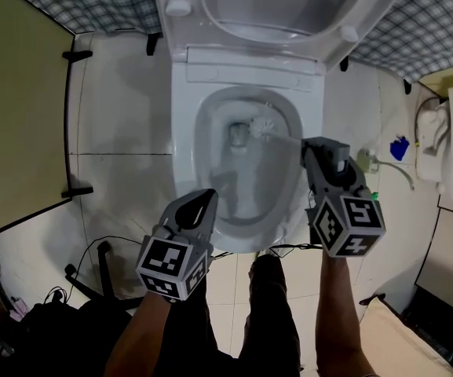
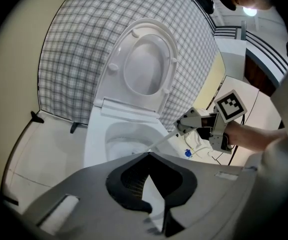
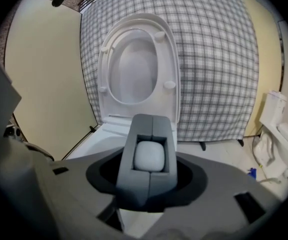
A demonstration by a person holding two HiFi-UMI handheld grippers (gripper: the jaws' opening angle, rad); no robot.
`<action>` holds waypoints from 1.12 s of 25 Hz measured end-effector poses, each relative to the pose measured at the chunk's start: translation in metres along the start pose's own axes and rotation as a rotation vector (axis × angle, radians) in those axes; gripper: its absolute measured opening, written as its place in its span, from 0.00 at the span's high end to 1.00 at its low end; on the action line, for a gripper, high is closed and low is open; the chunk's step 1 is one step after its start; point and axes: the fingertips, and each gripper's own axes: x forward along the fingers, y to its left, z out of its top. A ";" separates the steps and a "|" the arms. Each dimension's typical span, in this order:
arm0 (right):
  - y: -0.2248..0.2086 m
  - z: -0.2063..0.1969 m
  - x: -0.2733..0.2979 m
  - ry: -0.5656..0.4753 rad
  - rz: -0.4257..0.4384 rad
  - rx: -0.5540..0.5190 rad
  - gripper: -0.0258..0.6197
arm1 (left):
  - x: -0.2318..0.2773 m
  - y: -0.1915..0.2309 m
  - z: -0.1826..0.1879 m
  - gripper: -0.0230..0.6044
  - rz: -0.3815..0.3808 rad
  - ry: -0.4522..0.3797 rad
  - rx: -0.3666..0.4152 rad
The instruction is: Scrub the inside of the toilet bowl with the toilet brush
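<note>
The right gripper (image 1: 314, 148) is held at the right rim of the toilet bowl (image 1: 202, 124), tilted downward, with its jaws clamped on the toilet brush handle (image 3: 149, 156). The left gripper (image 1: 204, 201) is held over the bowl's near rim, jaws together and empty. Both forearms (image 1: 340, 312) are extended toward the bowl.

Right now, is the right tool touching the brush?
Touching. The right gripper view shows the right tool closed around the brush handle's white end.
</note>
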 end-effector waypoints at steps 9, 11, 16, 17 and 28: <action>-0.010 0.002 -0.001 0.021 -0.051 -0.037 0.63 | -0.002 -0.004 0.003 0.95 -0.012 -0.005 -0.003; 0.003 -0.011 0.013 0.050 -0.022 -0.037 0.63 | -0.002 -0.002 0.003 0.95 -0.009 -0.005 -0.002; 0.019 -0.053 0.046 0.140 0.001 -0.036 0.63 | -0.003 0.002 0.004 0.95 -0.002 -0.007 0.000; 0.021 -0.055 0.047 0.144 0.000 -0.039 0.63 | -0.003 0.003 0.004 0.95 -0.002 -0.007 0.001; -0.018 -0.006 -0.028 0.102 -0.100 -0.025 0.63 | -0.008 -0.004 0.008 0.95 -0.024 -0.007 0.001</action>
